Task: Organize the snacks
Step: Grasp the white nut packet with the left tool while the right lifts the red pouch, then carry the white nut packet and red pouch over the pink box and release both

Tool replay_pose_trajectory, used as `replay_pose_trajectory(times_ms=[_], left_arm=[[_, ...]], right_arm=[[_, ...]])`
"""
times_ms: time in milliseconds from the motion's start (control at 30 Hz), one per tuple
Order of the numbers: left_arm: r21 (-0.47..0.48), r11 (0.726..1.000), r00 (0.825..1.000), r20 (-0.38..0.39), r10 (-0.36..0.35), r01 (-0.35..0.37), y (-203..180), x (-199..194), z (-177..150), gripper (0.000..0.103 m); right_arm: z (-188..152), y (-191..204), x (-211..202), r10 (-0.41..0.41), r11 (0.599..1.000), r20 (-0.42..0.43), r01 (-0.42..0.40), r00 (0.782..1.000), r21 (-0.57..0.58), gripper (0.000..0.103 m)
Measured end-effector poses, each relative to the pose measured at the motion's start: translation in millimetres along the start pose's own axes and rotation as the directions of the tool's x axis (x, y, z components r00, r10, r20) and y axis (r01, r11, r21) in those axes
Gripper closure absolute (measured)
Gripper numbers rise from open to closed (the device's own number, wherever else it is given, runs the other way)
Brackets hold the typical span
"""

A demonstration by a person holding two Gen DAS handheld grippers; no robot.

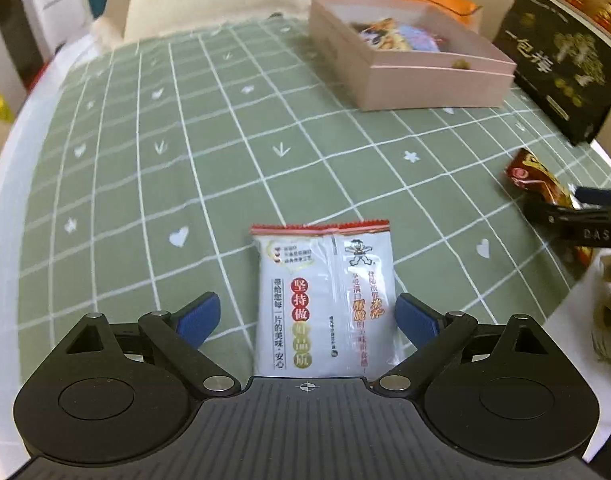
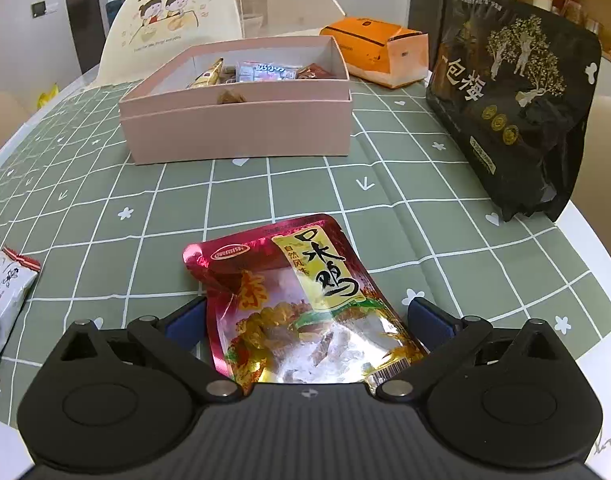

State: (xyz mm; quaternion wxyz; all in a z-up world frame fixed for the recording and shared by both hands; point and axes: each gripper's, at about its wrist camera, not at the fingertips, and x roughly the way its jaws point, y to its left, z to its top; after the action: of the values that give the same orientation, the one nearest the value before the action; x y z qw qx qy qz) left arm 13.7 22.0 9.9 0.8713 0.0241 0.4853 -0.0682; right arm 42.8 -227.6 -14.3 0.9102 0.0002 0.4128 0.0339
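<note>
- white cracker packet (image 1: 324, 300): red serrated top edge, cartoon boy logo, red/gold discs w/ 坚持做好品质, side line 带给您每一片的美味·安心; lies flat on the cloth, long axis running away from the camera, red edge at the far end
- left gripper (image 1: 308, 320): jaws wide apart, blue pads (image 1: 199, 317) either side of the packet's lower half, right pad just beside its edge, left pad w/ a gap; not pressing, nothing held
- red foil pouch (image 2: 301, 308): 口水鸡 in black on a yellow panel, 自然风味 small beside it, oval brand logo top left (too small to read), barcode at the near right corner; flat on the cloth, long axis tilted, top end pointing up-left, far from camera
- right gripper (image 2: 307, 322): jaws spread wide, pouch's near half between the pads, no squeeze visible, so not gripped
- pink box (image 2: 241, 128): open, on the far side of the table, several small wrapped snacks inside; labels unreadable
- orange carton (image 2: 375, 50): behind the box, to its right; print too small
- black bag (image 2: 517, 100): upright at the right edge, 一包梅 in pale letters, tree drawings, gold medals
- surface: green tablecloth (image 1: 225, 140), white grid w/ hearts, stars, arrows, over a white round table
- room: cream mesh food cover (image 2: 177, 12) behind the box, printed 开饭啦! w/ two cartoon kids
</note>
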Motion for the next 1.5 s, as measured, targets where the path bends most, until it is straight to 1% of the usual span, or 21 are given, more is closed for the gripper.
replay_pose_trajectory(times_ms=[100, 200, 233, 300, 333, 367, 400, 433, 533, 667, 800, 867, 933, 967, 1033, 1100, 1167, 1300, 1400, 1467, 1500], left_arm=[[-0.050, 0.997, 0.998, 0.003, -0.055, 0.056, -3.3, 6.4, 2.5, 0.012], [-0.032, 0.995, 0.995, 0.015, -0.099, 0.099, -18.4, 7.2, 6.5, 0.021], [-0.022, 0.993, 0.993, 0.011, -0.120, 0.120, -23.5, 7.2, 6.5, 0.021], [0.004, 0.993, 0.993, 0.006, -0.121, 0.121, -32.2, 7.6, 4.5, 0.021], [0.014, 0.994, 0.994, 0.007, -0.110, 0.110, -35.2, 8.0, 3.5, 0.021], [0.019, 0.994, 0.995, 0.009, -0.104, 0.103, -36.6, 7.7, 2.7, 0.021], [0.018, 0.995, 0.995, 0.009, -0.100, 0.100, -37.6, 7.6, 2.1, 0.021], [0.017, 0.995, 0.995, 0.009, -0.097, 0.097, -38.1, 7.4, 1.6, 0.021], [0.018, 0.996, 0.996, 0.007, -0.092, 0.091, -39.1, 7.5, 2.0, 0.021], [0.017, 0.996, 0.996, 0.005, -0.088, 0.088, -39.5, 7.9, 3.1, 0.021], [0.015, 0.996, 0.996, 0.005, -0.088, 0.088, -39.1, 8.6, 3.6, 0.021], [0.015, 0.996, 0.996, 0.005, -0.091, 0.091, -38.3, 8.4, 3.5, 0.021], [0.014, 0.996, 0.996, 0.004, -0.093, 0.092, -38.1, 8.1, 3.5, 0.021], [0.015, 0.996, 0.996, 0.003, -0.094, 0.094, -38.2, 8.1, 3.5, 0.021], [0.016, 0.995, 0.995, 0.001, -0.096, 0.096, -38.2, 8.4, 3.9, 0.020], [0.018, 0.995, 0.995, 0.000, -0.099, 0.099, -38.0, 8.8, 3.9, 0.019], [0.023, 0.994, 0.995, -0.002, -0.103, 0.103, -38.6, 9.4, 3.9, 0.017], [0.041, 0.995, 0.996, -0.006, -0.094, 0.094, -42.9, 11.2, 3.2, 0.014], [0.058, 0.995, 0.997, -0.008, -0.076, 0.076, -46.7, 11.9, 2.9, 0.015], [0.057, 0.997, 0.998, 0.008, -0.055, 0.054, -46.6, 10.4, 1.2, 0.022], [0.057, 0.997, 0.998, 0.013, -0.054, 0.053, -46.3, 9.8, 0.3, 0.022]], right_arm=[[2.5, 2.2, 0.6, 0.000, 1.000, -0.015, 0.000, 1.000, -0.001, 0.000], [7.2, 11.2, 1.5, 0.042, 0.998, -0.048, -0.044, 0.998, -0.050, 0.000], [8.5, 15.4, 1.0, 0.061, 0.996, -0.063, -0.066, 0.996, -0.066, 0.000], [8.9, 26.8, -3.0, 0.124, 0.984, -0.102, -0.135, 0.987, -0.115, 0.000], [8.5, 31.9, -7.1, 0.176, 0.971, -0.121, -0.193, 0.977, -0.143, 0.000], [8.4, 33.7, -10.0, 0.219, 0.960, -0.132, -0.237, 0.967, -0.147, 0.000], [8.9, 34.1, -12.3, 0.241, 0.957, -0.137, -0.258, 0.961, -0.133, 0.001], [10.3, 32.9, -12.4, 0.241, 0.961, -0.137, -0.256, 0.961, -0.106, 0.001], [20.2, 26.7, -4.9, 0.181, 0.983, -0.125, -0.182, 0.976, 0.001, 0.001], [36.2, 22.7, 7.7, 0.142, 0.981, -0.125, -0.123, 0.982, 0.151, 0.000], [45.4, 35.4, 22.8, 0.022, 0.990, -0.137, -0.003, 0.990, 0.139, 0.000], [45.0, 44.1, 25.0, -0.006, 0.996, -0.136, 0.018, 0.991, 0.092, 0.005], [42.6, 51.8, 17.0, 0.038, 0.999, -0.117, -0.036, 0.992, 0.026, 0.026], [41.9, 53.8, 15.1, 0.065, 0.998, -0.122, -0.066, 0.990, -0.003, 0.030], [37.8, 56.1, 6.9, 0.112, 0.992, -0.133, -0.119, 0.985, -0.046, 0.048], [33.8, 50.6, -1.1, 0.146, 0.987, -0.152, -0.155, 0.978, -0.046, 0.055], [31.8, 40.6, -6.5, 0.160, 0.986, -0.158, -0.166, 0.974, -0.026, 0.061], [25.6, 27.7, -25.7, 0.116, 0.990, -0.096, -0.123, 0.989, -0.070, 0.076], [26.3, 19.3, -37.7, 0.122, 0.989, -0.082, -0.128, 0.989, -0.070, 0.080], [28.5, 12.0, -43.8, 0.137, 0.989, -0.083, -0.140, 0.987, -0.043, 0.082], [29.7, 10.3, -46.0, 0.145, 0.988, -0.084, -0.148, 0.986, -0.031, 0.083]])
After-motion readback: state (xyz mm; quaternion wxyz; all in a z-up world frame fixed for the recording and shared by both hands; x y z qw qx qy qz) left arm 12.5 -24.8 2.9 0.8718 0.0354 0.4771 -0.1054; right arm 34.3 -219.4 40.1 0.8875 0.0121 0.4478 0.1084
